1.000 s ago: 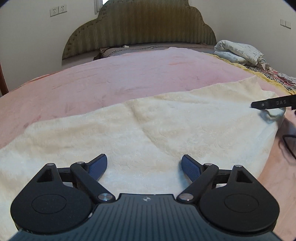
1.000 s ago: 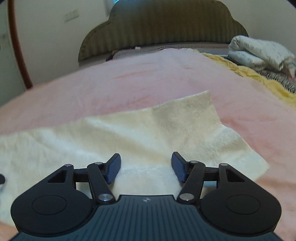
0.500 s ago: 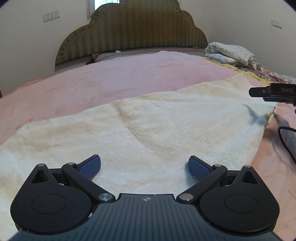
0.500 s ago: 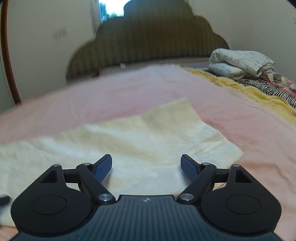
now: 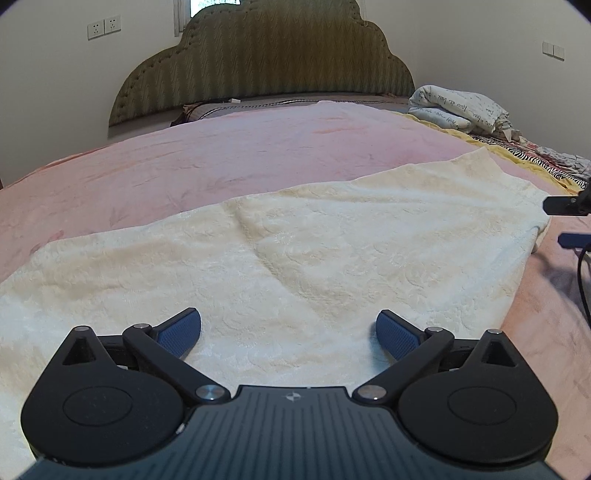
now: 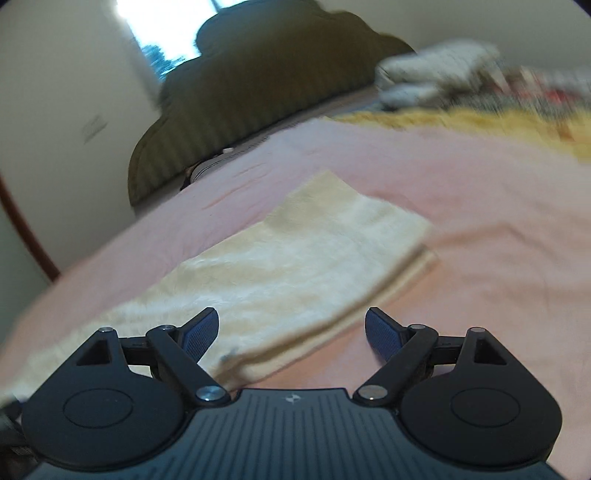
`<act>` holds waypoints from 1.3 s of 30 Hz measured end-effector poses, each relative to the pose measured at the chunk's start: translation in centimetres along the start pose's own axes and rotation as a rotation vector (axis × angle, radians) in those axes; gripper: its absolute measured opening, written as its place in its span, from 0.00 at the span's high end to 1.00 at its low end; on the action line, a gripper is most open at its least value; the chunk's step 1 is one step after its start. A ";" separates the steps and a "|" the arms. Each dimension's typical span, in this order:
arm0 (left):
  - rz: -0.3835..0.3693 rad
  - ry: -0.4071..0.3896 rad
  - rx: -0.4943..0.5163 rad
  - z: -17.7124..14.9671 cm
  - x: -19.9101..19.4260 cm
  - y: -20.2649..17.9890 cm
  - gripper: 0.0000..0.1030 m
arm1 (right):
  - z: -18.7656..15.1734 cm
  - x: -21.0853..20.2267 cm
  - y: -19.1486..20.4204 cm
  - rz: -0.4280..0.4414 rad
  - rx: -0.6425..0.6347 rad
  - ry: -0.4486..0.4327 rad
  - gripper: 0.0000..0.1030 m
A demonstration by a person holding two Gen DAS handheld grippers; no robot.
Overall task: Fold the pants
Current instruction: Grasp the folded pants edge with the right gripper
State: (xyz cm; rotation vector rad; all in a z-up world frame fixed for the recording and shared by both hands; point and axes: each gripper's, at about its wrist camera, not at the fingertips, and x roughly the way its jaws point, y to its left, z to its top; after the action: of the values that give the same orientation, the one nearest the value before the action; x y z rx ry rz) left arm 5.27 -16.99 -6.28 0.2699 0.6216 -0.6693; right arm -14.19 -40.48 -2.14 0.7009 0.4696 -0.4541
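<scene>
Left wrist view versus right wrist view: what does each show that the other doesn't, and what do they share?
Only the left wrist view: wall sockets, the wall switch, a black cable, and the right tool at the frame edge, beyond the garment's end.

Only the right wrist view: the garment's near edge with its stacked layers and a bright window.

Both: cream pants flat on the pink blanket, the green headboard, folded bedding. The left tool is open and empty; the right tool's jaws are opening, gripping nothing.
</scene>
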 end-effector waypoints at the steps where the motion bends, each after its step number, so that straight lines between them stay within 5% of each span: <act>1: 0.000 0.000 0.000 0.0 0.0 0.0 0.00 | 0.0 -0.2 -1.0 0.021 0.066 0.011 0.16; 6: 0.000 0.000 0.000 0.0 0.0 0.0 0.00 | 0.0 0.5 -4.1 0.198 0.305 0.051 0.16; 20: -0.003 0.002 -0.006 0.0 0.0 0.0 0.00 | 4.9 9.2 -2.3 0.098 0.182 -0.090 0.14; 22: -0.003 0.002 -0.006 0.1 0.0 0.0 0.00 | 5.2 9.6 -2.4 0.079 0.172 -0.092 0.32; 23: -0.003 0.002 -0.006 0.1 0.0 0.0 0.00 | 5.2 9.8 -2.5 0.052 0.169 -0.088 0.60; 24: -0.003 0.002 -0.006 0.1 0.0 0.0 0.00 | 5.1 9.9 -3.1 0.045 0.201 -0.077 0.77; 27: -0.003 0.002 -0.006 0.1 0.0 0.0 0.00 | 5.0 10.0 -4.7 0.092 0.278 -0.058 0.82; 37: -0.003 0.002 -0.006 0.1 -0.1 0.0 0.00 | 4.9 10.1 -4.6 0.104 0.255 -0.055 0.82; 39: -0.003 0.002 -0.006 0.1 -0.1 0.0 0.00 | 4.9 10.1 -4.3 0.100 0.234 -0.046 0.92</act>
State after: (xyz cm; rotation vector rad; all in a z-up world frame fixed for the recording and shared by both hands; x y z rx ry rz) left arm 5.26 -16.99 -6.18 0.2640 0.6262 -0.6702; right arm -7.15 -49.22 -6.57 0.9336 0.3393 -0.4333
